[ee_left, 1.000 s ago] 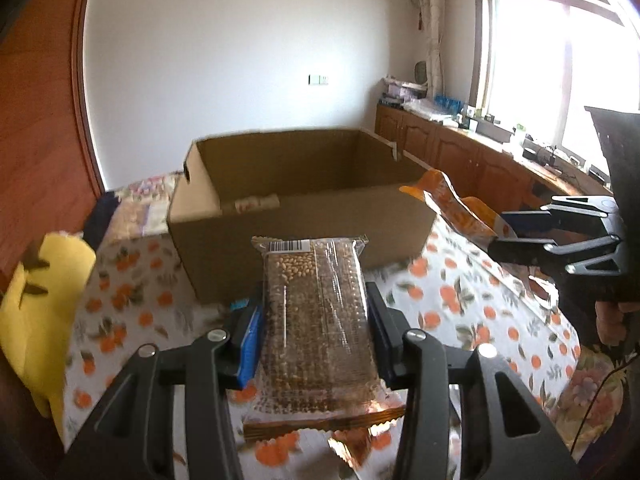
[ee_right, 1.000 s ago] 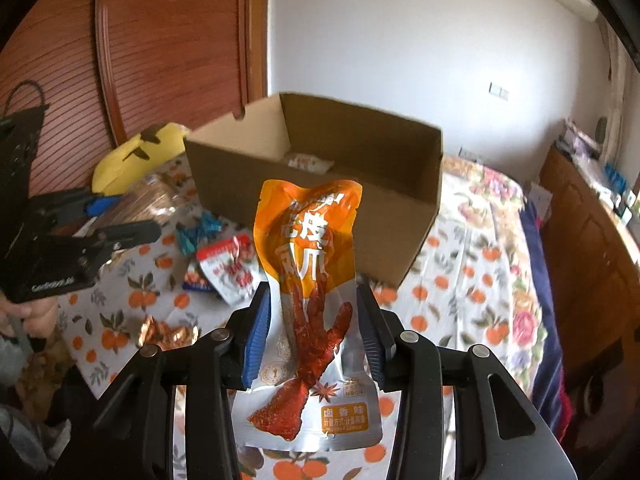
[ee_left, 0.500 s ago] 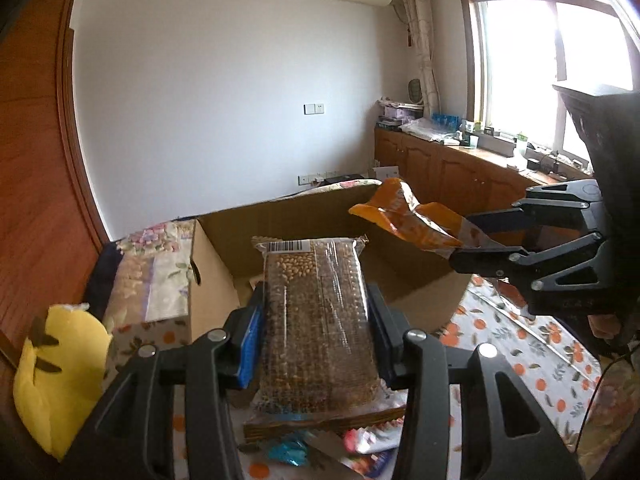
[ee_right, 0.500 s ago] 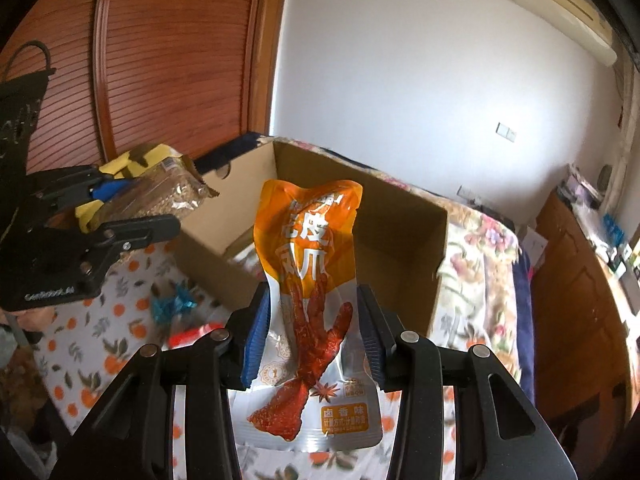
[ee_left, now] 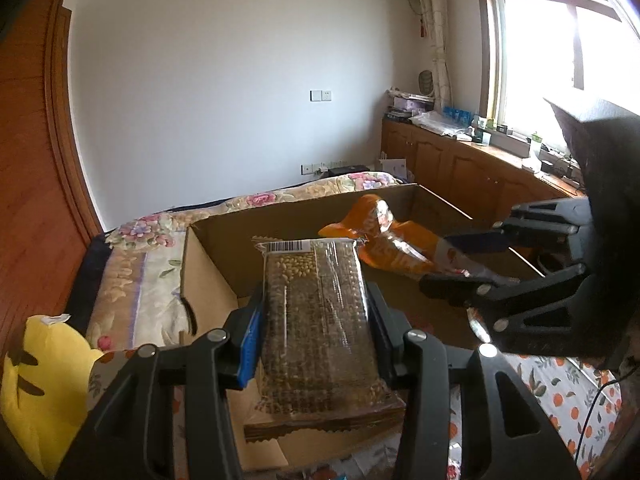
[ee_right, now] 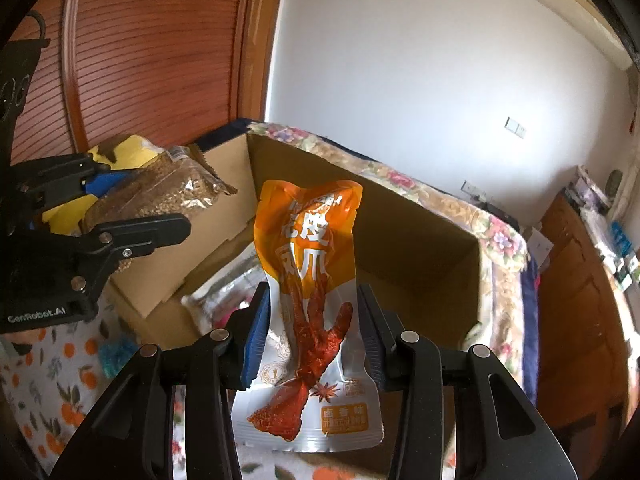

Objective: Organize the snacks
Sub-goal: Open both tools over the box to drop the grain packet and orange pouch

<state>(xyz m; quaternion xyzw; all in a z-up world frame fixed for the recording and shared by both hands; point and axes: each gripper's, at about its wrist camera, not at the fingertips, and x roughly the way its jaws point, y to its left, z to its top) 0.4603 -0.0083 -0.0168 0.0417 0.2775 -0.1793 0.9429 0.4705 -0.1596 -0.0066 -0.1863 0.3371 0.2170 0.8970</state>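
The left gripper [ee_left: 314, 320] is clamped on one clear pack of brown seeds [ee_left: 318, 320], whose lower edge hides part of the box floor beneath it. The right gripper [ee_right: 310, 332] is clamped on one orange chicken-feet pouch [ee_right: 308, 280], and its bottom seam covers whatever lies directly below. Both packs hang over the single open cardboard box [ee_left: 208, 280], which stands on the orange-patterned cloth [ee_left: 560, 384]. Only the right wrist view shows a silvery packet [ee_right: 224, 288] lying on the box floor, partly hidden behind the pouch and the blue pad, its print too blurred to read; the same view catches a blue wrapper [ee_right: 114, 354] on the cloth outside the box. In the left wrist view the box floor is mostly covered by the seed pack. A yellow cushion [ee_left: 40, 384] is cut off at that view's left edge. Beyond the box lie a floral bedcover [ee_left: 140, 264], wooden cabinets [ee_left: 460, 168] and a bright, washed-out window [ee_left: 540, 52].
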